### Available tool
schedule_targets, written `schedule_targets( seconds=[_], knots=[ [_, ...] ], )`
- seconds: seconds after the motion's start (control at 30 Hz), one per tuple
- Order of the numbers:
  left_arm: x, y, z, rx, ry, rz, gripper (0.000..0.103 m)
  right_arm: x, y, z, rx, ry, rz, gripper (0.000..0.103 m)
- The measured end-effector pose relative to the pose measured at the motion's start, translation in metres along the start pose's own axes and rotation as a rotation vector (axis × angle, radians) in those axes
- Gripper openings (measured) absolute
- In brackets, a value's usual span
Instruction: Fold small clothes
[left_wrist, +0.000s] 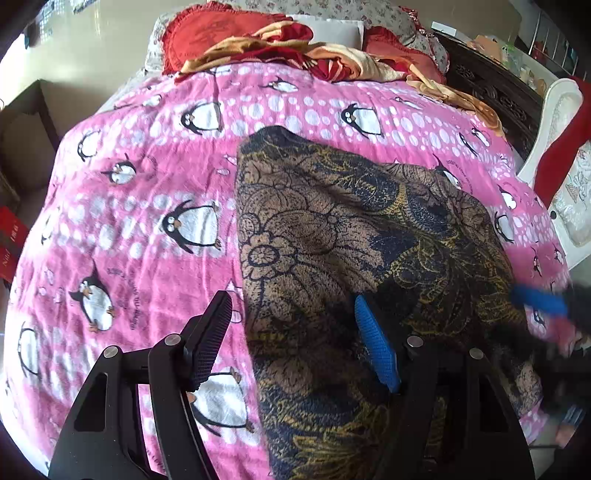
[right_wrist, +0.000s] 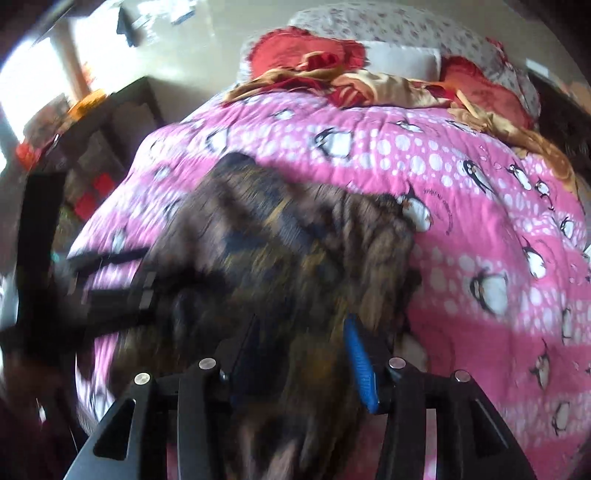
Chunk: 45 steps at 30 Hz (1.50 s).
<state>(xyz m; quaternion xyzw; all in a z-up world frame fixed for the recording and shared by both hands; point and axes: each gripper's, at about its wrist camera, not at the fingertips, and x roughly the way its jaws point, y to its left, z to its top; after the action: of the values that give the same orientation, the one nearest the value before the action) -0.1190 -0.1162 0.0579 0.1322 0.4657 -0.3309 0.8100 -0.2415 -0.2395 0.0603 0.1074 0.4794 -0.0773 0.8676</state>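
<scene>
A dark floral garment (left_wrist: 332, 240) in navy, tan and gold lies spread on a pink penguin blanket (left_wrist: 147, 192). My left gripper (left_wrist: 291, 328) is open above the garment's left edge, one finger over the blanket and the blue-padded finger (left_wrist: 376, 350) over the cloth. The right gripper (left_wrist: 539, 301) shows blurred at the garment's right edge. In the right wrist view the same garment (right_wrist: 280, 251) is blurred and fills the space between the fingers of my right gripper (right_wrist: 299, 350), which stand apart. The left gripper (right_wrist: 110, 288) shows there as a dark blur at the left.
Red pillows (left_wrist: 221, 33) and a crumpled red and gold cloth (left_wrist: 295, 51) lie at the bed's far end. A dark carved headboard (left_wrist: 491, 92) and a white chair (left_wrist: 554, 122) stand right. A dark shelf (right_wrist: 110, 129) stands left of the bed.
</scene>
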Motion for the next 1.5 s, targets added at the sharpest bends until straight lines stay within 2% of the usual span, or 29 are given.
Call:
schedule_targets(
  seconds=[0.07,0.2,0.3,0.37,0.47,0.57,0.67,0.8,1.1,1.5],
  knots=[
    [-0.005,-0.001,-0.001,0.007,-0.016,0.009,0.069,-0.002,0.006,-0.018,-0.03,0.01,-0.03,0.046],
    [-0.019,-0.002,-0.004,0.001,-0.043,0.01,0.069,0.013,0.008,-0.05,-0.085,0.053,-0.161,0.046],
    [-0.032,-0.001,-0.007,-0.013,-0.063,0.0,0.069,0.008,0.0,-0.058,-0.046,0.056,-0.15,0.046],
    [-0.04,-0.002,-0.008,-0.016,-0.078,0.002,0.069,-0.002,-0.004,-0.055,-0.01,0.048,-0.128,0.046],
    [-0.055,-0.003,-0.011,-0.017,-0.111,0.023,0.069,-0.022,-0.005,-0.043,0.021,-0.016,-0.134,0.05],
    [-0.069,-0.005,-0.013,-0.009,-0.139,0.05,0.069,-0.031,0.0,-0.026,0.046,-0.061,-0.167,0.072],
    [-0.079,-0.004,-0.015,-0.007,-0.149,0.055,0.069,-0.038,0.007,-0.011,0.077,-0.106,-0.177,0.073],
    [-0.091,0.002,-0.015,-0.017,-0.173,0.076,0.069,-0.04,0.015,0.003,0.112,-0.131,-0.201,0.08],
    [-0.104,0.015,-0.016,-0.058,-0.21,0.09,0.069,-0.042,0.03,0.007,0.109,-0.147,-0.196,0.083],
    [-0.103,0.012,-0.017,-0.042,-0.214,0.098,0.069,-0.039,0.025,0.006,0.137,-0.129,-0.197,0.084]
  ],
)
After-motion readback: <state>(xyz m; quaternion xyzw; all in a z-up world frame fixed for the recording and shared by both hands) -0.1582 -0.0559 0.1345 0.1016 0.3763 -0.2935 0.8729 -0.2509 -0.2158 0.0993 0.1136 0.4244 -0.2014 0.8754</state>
